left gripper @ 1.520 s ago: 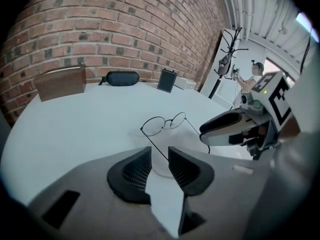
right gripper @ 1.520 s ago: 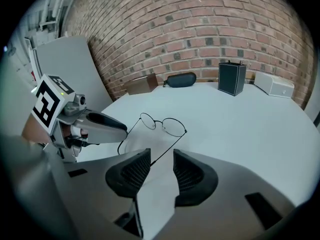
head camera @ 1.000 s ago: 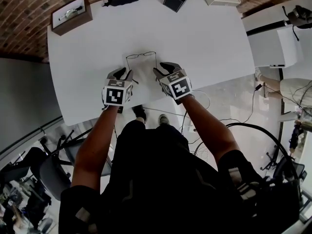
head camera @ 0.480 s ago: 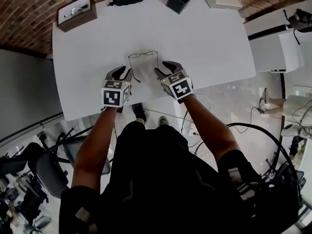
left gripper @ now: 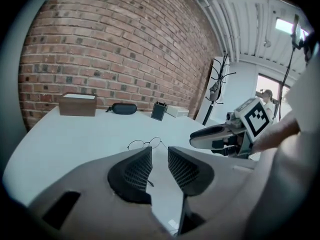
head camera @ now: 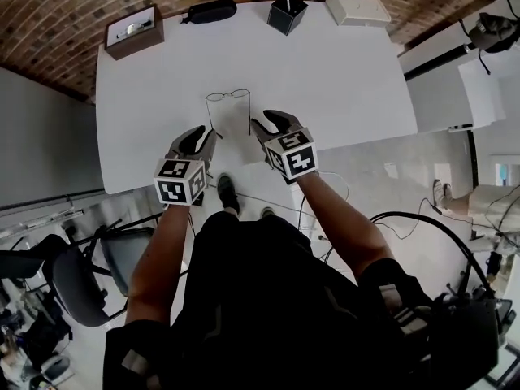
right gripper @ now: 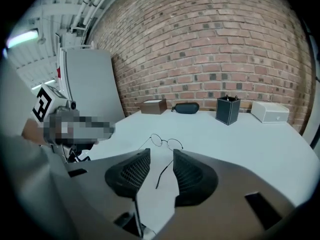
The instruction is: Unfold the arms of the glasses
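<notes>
Here's the white desk (head camera: 341,71) filling the upper half of the head view, and right in its middle lie the thin wire glasses with round lenses (head camera: 228,96). Both arms stand out from the front and run down the frame toward the person, flat on the desk.

The left gripper (head camera: 203,136) hangs just below and left of the glasses, the right gripper (head camera: 264,124) just below and right, one near each arm tip.

In the left gripper view the jaws of the left gripper (left gripper: 159,166) are spread, nothing pinched. The glasses (left gripper: 145,144) sit on the desk beyond them, and the right gripper (left gripper: 215,136) pokes in at right.

Over in the right gripper view, the right gripper (right gripper: 161,171) also has its jaws spread wide and empty. One arm of the glasses (right gripper: 165,142) shows through the gap, clear of both pads.

Along the desk's top edge: a brown wooden box with a white top (head camera: 130,31) at upper left, a black oblong case (head camera: 210,10), a black square pen holder (head camera: 287,12) and a white box (head camera: 357,8).
</notes>
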